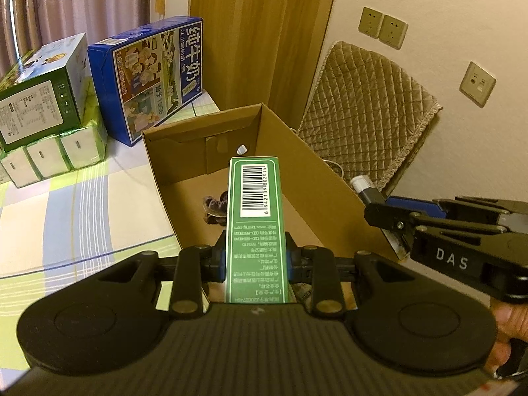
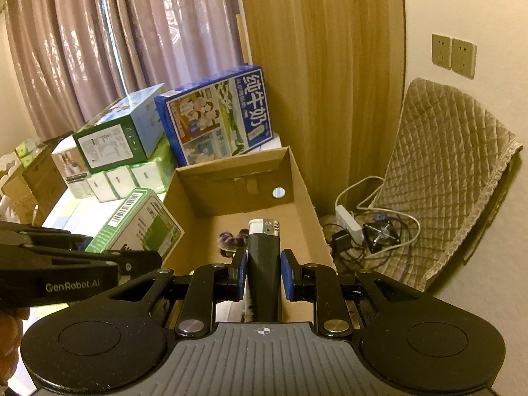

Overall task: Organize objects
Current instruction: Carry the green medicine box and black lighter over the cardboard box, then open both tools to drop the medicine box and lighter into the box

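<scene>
Nearest in the left wrist view, the left gripper (image 1: pixel 255 259) is clamped on a green box (image 1: pixel 254 211), its blue pads pressed to the box's long sides, and the box juts forward over the near end of the open carton (image 1: pixel 316 178). In the right wrist view, the right gripper (image 2: pixel 263 274) carries a black lighter (image 2: pixel 264 254) with a white and metal top; whether the pads actually touch it is hard to tell, since a sliver of gap shows on each side, but the lighter stands up between them above the carton's near edge. So both tools are loaded and poised over the carton, neither item yet set down. Further in, on the carton floor, lies a small dark fuzzy thing (image 2: pixel 231 241), which looks like the only item already packed; the rest of the floor is bare. By my reading the task is early to midway: one piece in, two about to go in. Beyond the carton, on the striped cloth (image 1: pixel 82 204), stand a blue milk box (image 1: pixel 148 76), a green-and-white box (image 1: pixel 43 99) and tissue packs (image 1: pixel 52 155), well apart from the carton; whether they belong to the sorting I cannot tell.
</scene>
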The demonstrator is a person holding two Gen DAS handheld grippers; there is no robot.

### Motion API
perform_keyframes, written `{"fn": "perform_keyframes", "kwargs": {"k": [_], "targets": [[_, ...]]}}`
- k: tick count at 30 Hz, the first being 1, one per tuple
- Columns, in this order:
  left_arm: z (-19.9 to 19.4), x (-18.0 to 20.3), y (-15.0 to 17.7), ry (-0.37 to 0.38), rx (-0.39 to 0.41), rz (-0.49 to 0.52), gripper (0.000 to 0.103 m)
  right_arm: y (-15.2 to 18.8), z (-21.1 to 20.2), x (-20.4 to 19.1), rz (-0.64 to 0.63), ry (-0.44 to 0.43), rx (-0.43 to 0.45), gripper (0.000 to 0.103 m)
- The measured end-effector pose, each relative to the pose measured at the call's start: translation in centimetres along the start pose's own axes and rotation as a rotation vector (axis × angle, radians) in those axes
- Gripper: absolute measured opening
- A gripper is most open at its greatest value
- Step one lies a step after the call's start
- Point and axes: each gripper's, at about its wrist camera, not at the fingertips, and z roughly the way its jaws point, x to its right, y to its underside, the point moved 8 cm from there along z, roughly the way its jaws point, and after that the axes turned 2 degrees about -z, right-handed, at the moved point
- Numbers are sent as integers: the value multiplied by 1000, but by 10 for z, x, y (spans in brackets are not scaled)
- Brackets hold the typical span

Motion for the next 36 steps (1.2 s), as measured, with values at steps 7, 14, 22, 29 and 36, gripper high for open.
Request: {"fn": "perform_keyframes", "kwargs": {"k": [7,14,22,29,36], "targets": [[18,-8,-15,-15,6,6,25,-3,13,7,17,3,-7,19],[33,-15,-25,-32,29,7,32,-1,20,10,24,7,-16,19],[17,-25,-15,-36,36,-12,33,4,15,11,32,8,-20,19],[-1,-32,-3,-34,46,-27,36,4,6,7,35,3,-14,19],[-11,-36,3,-41,56,-37,42,0,5,1,50,-32,-1,20]]}}
